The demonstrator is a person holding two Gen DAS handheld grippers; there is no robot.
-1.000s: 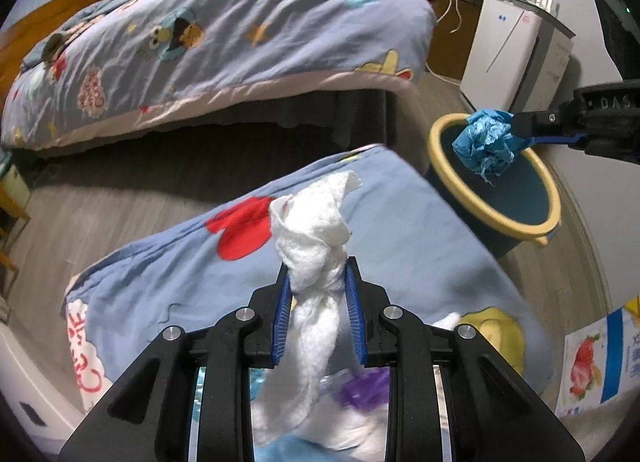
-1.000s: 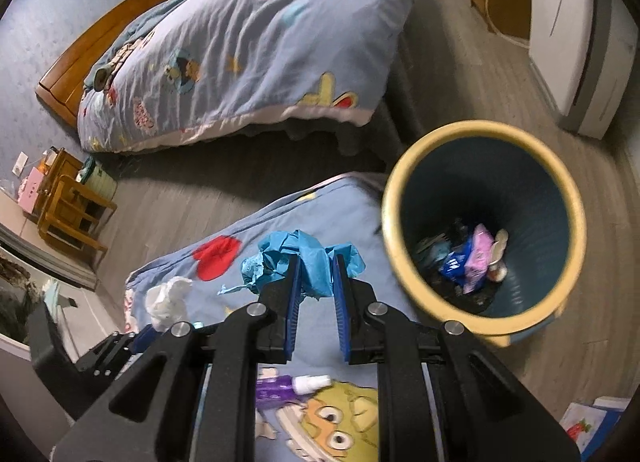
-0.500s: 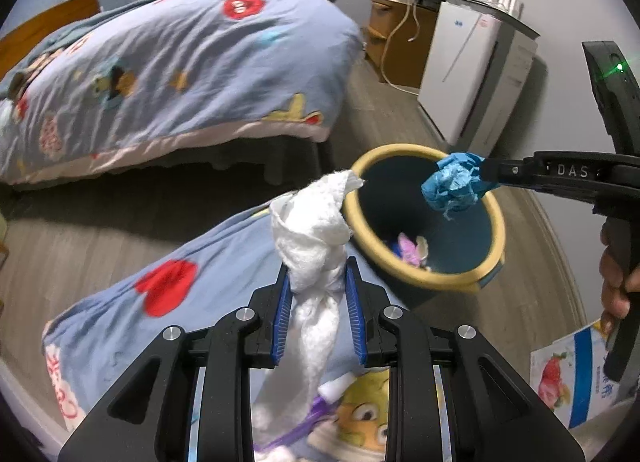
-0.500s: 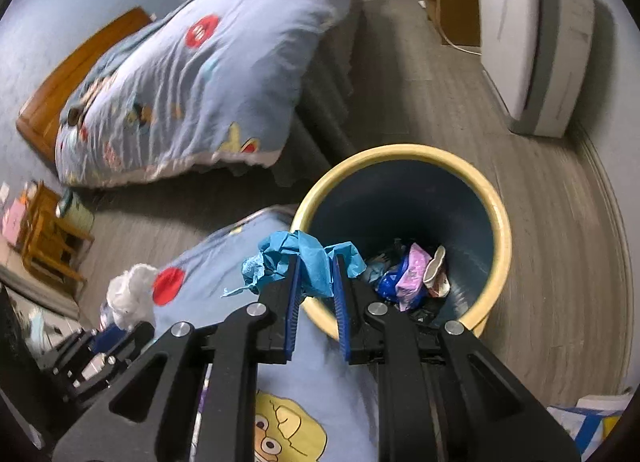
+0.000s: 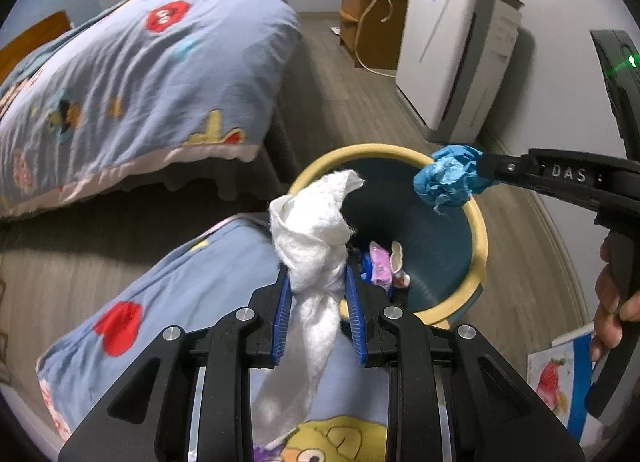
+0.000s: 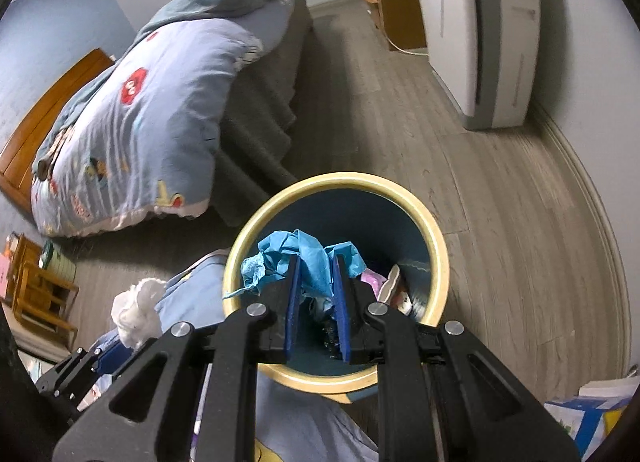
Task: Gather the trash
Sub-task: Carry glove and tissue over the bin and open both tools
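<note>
Left tool (image 5: 316, 316) pinches a white tissue (image 5: 316, 238) between its blue pads (image 5: 281, 316). The tissue runs lengthwise along the tool's fingers: a crumpled head points forward and up toward the bin (image 5: 478, 246), and a thin tail hangs back and down over the blue quilt (image 5: 168, 294) below. It sits at the bin's near-left rim, not yet fully over the opening.

Right tool (image 6: 314, 312) is clamped on a blue wad (image 6: 304, 262), which has no clear long axis; loose corners stick out to either side of the pads. From the right wrist view the wad hangs over the bin (image 6: 434, 246), with wrappers (image 6: 376, 280) already at the bottom.

Judged step: delivery of 2 pieces to the bin. Next, the right tool probably only needs to spread so the wad drops; the left tool likely must carry a little farther over the rim first, or the tissue's tail may catch on the edge.
</note>
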